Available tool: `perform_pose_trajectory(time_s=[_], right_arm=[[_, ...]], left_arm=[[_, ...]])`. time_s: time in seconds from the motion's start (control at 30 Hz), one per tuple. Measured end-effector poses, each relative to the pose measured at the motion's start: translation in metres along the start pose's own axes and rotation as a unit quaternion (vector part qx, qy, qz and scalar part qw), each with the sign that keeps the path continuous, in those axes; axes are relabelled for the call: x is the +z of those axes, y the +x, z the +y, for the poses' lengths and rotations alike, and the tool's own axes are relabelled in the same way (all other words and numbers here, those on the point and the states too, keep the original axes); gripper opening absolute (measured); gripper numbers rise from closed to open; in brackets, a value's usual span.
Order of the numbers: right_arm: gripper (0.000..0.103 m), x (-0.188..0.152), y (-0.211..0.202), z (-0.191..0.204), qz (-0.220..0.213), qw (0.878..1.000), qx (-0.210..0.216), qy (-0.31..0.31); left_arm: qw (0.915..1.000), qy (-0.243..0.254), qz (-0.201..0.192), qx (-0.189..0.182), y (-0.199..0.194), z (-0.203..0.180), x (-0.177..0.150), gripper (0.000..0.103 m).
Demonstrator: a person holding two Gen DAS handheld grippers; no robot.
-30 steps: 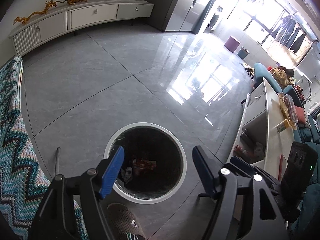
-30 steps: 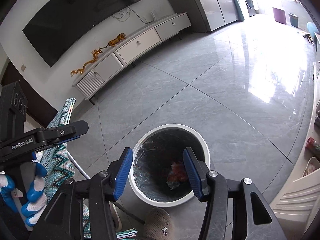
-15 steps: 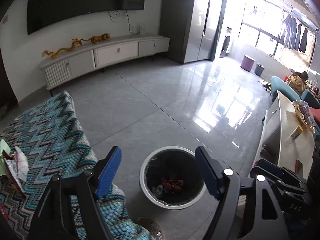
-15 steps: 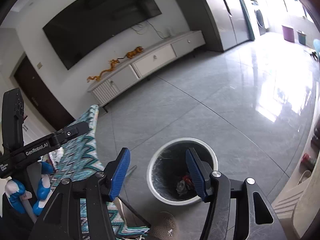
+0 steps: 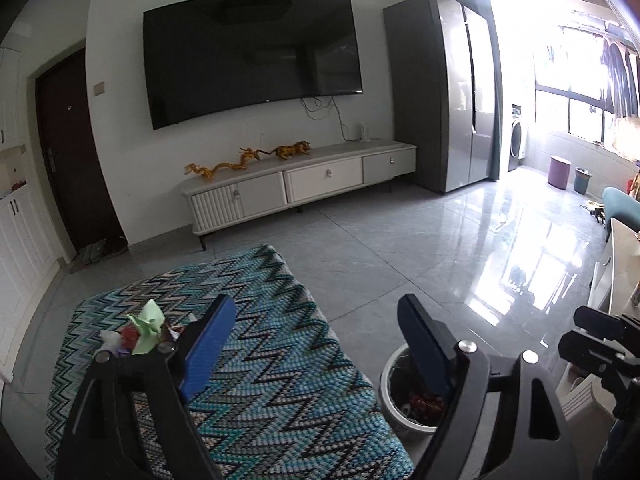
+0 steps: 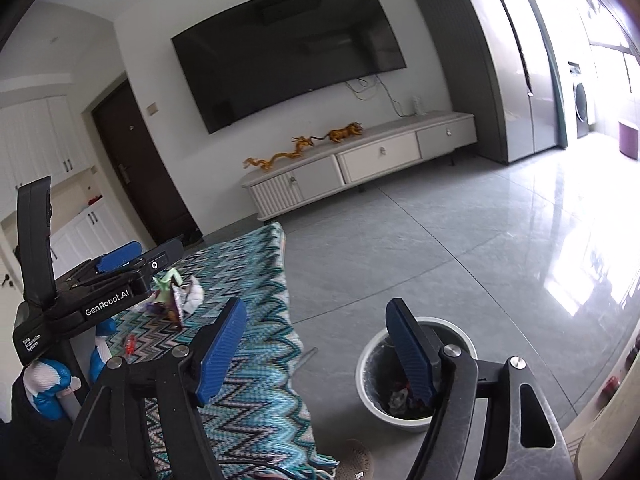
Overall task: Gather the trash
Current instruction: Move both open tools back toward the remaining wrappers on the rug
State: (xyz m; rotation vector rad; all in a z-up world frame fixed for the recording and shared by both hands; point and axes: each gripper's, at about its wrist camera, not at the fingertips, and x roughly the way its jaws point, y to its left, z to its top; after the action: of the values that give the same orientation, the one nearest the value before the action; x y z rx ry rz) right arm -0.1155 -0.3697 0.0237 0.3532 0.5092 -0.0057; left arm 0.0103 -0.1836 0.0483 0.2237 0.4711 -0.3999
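Note:
A pile of trash [image 5: 146, 326] with a green paper, white scraps and red bits lies on a teal zigzag blanket [image 5: 280, 380]. The right wrist view shows this pile [image 6: 182, 298] with a purple wrapper. A white bin [image 6: 366, 364] with a black liner stands on the floor to the blanket's right, wrappers inside. My left gripper [image 5: 316, 344] hovers over the blanket, its jaws opening with nothing between them, and it shows again [image 6: 140, 260] just left of the pile. My right gripper [image 6: 316, 350] hangs between blanket and bin, its jaws opening and empty.
A long white TV stand [image 5: 304, 184] with gold figurines runs along the far wall under a big TV [image 5: 252, 56]. A grey fridge [image 5: 452, 92] stands at right. A white table edge [image 5: 618, 264] borders the right side. A slippered foot [image 6: 356, 462] is near the bin.
Both views have swung up from looking down into the bin to the room. The blanket and its trash pile have come into view. Both pairs of jaws stand wider.

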Motion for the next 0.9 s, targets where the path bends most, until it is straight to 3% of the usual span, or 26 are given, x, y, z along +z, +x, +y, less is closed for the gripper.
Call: perform_pose_trajectory(time_s=[0.13, 0.57, 0.9], right_arm=[[0.073, 0.003, -0.003, 0.029, -0.005, 1.0, 0.015, -0.024], [0.075, 0.006, -0.021, 0.12, -0.023, 0.991, 0.074, -0.107], [0.075, 0.025, -0.009, 0.181, -0.027, 0.978, 0.132, -0.158]], left_arm=[[0.9993, -0.01, -0.019, 0.03, -0.023, 0.024, -0.005, 0.091], [0.9915, -0.057, -0.061, 0.1, -0.09, 0.116, -0.022, 0.093], [0.9748, -0.129, -0.05, 0.175, -0.106, 0.228, -0.044, 0.093]])
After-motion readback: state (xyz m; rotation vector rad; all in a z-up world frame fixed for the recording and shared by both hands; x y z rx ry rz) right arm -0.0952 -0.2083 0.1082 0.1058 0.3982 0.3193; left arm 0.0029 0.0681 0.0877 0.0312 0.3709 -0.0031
